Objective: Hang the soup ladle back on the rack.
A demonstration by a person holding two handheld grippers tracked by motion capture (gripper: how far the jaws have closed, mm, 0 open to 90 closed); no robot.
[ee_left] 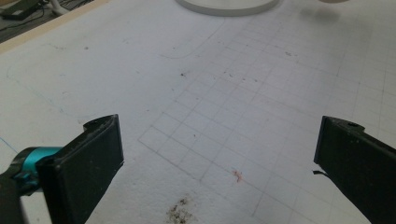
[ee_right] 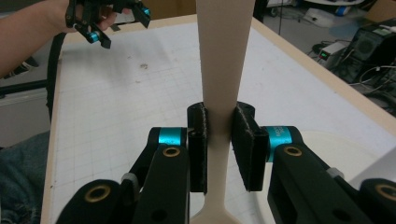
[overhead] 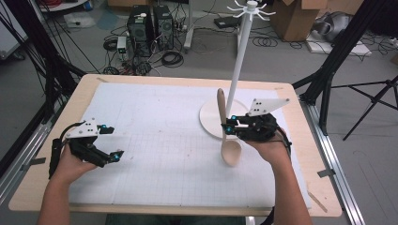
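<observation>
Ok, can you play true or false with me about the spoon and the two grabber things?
1. The right gripper is shut on the wooden spoon. True.
2. The spoon lies flat on the table. False: it is held up off the white mat, handle up and bowl down.
3. The left gripper holds a cup. False: its jaws stand wide open with nothing between them.
4. A white stand with hooks on top rises from a round base at the far right of the mat. True.
5. The two grippers touch each other. False: they are far apart, one at each side of the mat.
</observation>
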